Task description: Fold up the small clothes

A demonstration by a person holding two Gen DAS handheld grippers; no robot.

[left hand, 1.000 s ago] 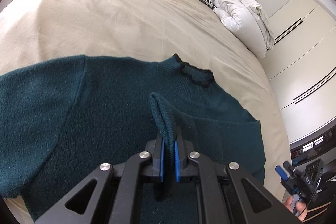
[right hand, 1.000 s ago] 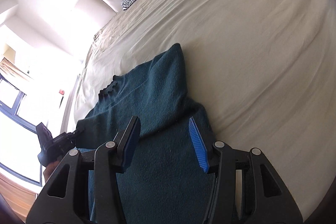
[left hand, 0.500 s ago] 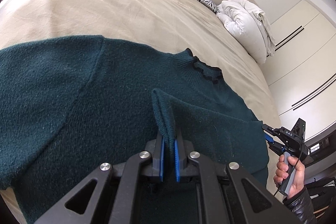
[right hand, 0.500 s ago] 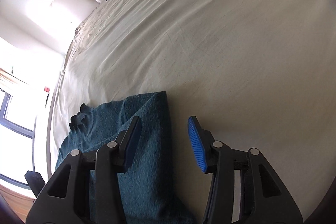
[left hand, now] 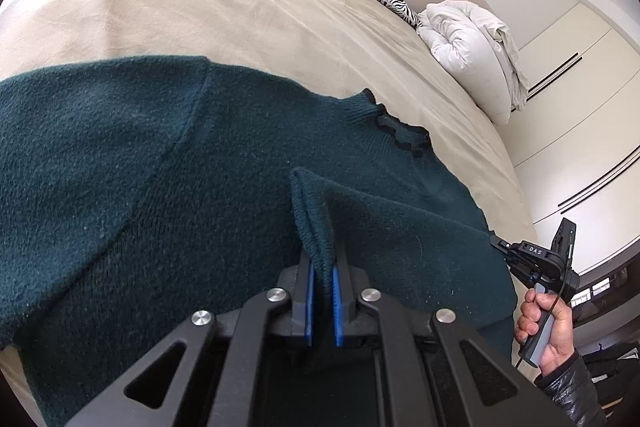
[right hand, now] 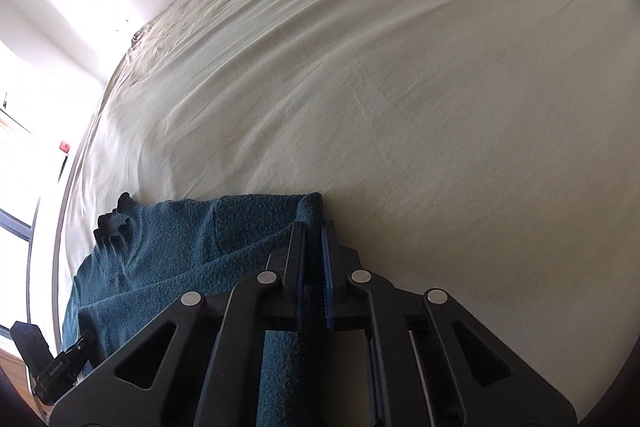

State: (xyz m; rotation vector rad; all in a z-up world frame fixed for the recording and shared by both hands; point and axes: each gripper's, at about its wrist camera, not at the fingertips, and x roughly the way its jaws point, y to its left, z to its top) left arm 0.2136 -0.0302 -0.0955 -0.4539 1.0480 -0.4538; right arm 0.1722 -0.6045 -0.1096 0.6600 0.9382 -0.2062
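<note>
We hold teal sweater on bed: left gripper clamped on raised fold, right gripper clamped on edge (one side folded in). Other sleeve, final folds left.

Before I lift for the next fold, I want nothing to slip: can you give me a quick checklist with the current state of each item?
1. Left gripper shut on the sweater fold: ok.
2. Right gripper shut on the sweater's edge: ok.
3. Collar lying flat on the bed: ok.
4. Bed ahead of the right gripper bare: ok.
5. How much fabric each gripper holds: cannot tell.
</note>
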